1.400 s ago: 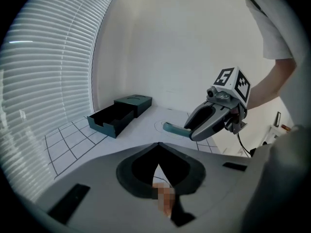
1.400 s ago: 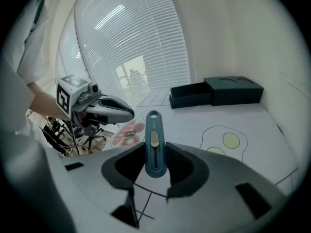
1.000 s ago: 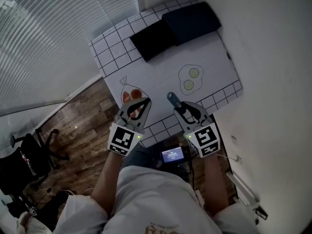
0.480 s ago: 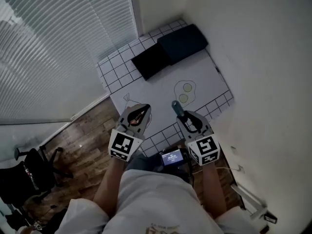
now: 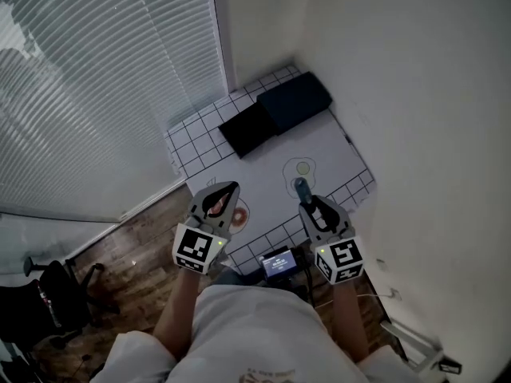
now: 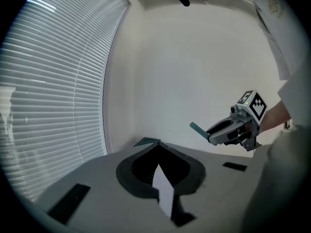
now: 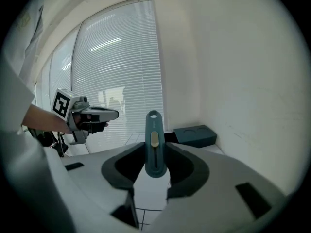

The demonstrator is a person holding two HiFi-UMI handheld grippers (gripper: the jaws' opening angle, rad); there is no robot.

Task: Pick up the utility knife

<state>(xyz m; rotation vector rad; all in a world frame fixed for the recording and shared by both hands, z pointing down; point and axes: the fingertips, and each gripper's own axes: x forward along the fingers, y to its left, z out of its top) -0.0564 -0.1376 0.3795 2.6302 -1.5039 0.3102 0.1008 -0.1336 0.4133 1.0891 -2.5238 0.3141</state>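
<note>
The utility knife (image 7: 154,144) is clamped by its lower end between the jaws of the right gripper (image 7: 154,166). The jaws are closed on its teal body and kept partway apart by its width. The rest of the body, with the pale slider turned to the camera, stands out beyond the jaw tips. No blade can be made out. A grip this low is judged to leave most of the knife free. In the head view it is carried in the air over the near edge of the gridded mat (image 5: 263,166), touching nothing below, so the pick-up is judged done.

The left gripper (image 6: 158,144) is held just beside the right one at about the same height. Its jaws are brought together tip to tip, with nothing between them. It is judged to be kept out of the way, not used.

Little room is left at the sides. The white wall (image 5: 415,94) lies close on the right and the window blinds (image 5: 96,70) on the left. At the mat's far end, a black box (image 5: 249,130) and a dark blue box (image 5: 295,102) fill the corner. Open room is seen over the middle of the mat and between the two grippers.
</note>
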